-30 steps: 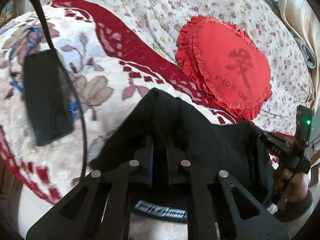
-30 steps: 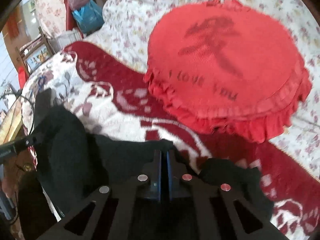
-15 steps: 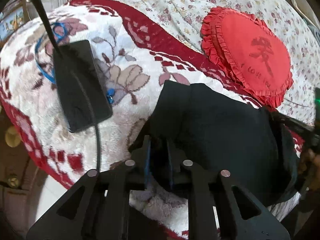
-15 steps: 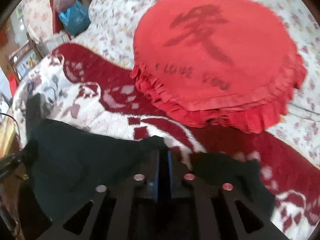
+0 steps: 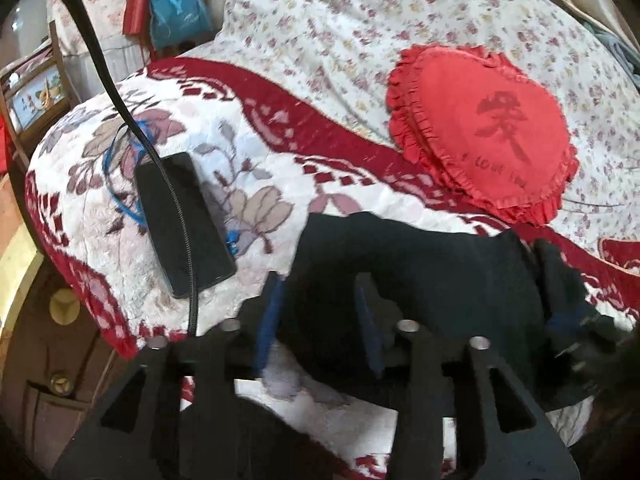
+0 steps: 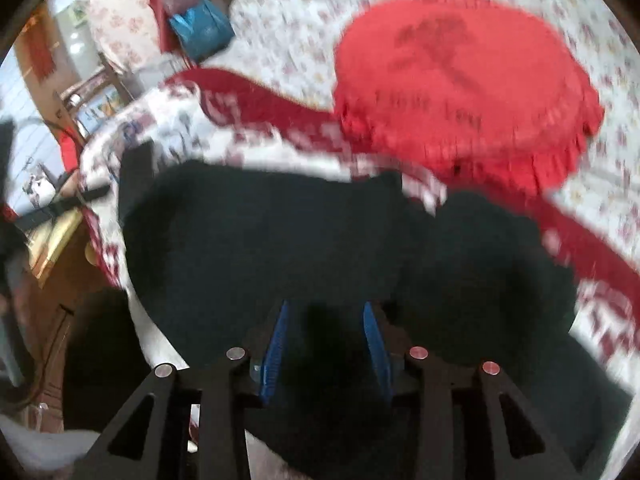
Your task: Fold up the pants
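Observation:
The black pants [image 5: 420,276] lie folded on the floral red-and-white blanket [image 5: 260,168] near the bed's front edge. My left gripper [image 5: 318,312] is open, its blue-padded fingers spread around the pants' near left edge. In the right wrist view the pants [image 6: 260,240] fill the middle, and my right gripper [image 6: 326,332] is open just over their near edge. The right gripper also shows at the lower right of the left wrist view [image 5: 576,320], but too dark to read.
A black phone [image 5: 180,220] with a black cable and a blue cord lies on the blanket left of the pants. A red heart-shaped cushion [image 5: 492,136] lies behind them, also in the right wrist view [image 6: 472,76]. A wooden bed frame and the floor are at the left.
Both grippers have opened and let go of the pants, which now lie flat on the blanket. Both have pulled back slightly toward the bed's edge.

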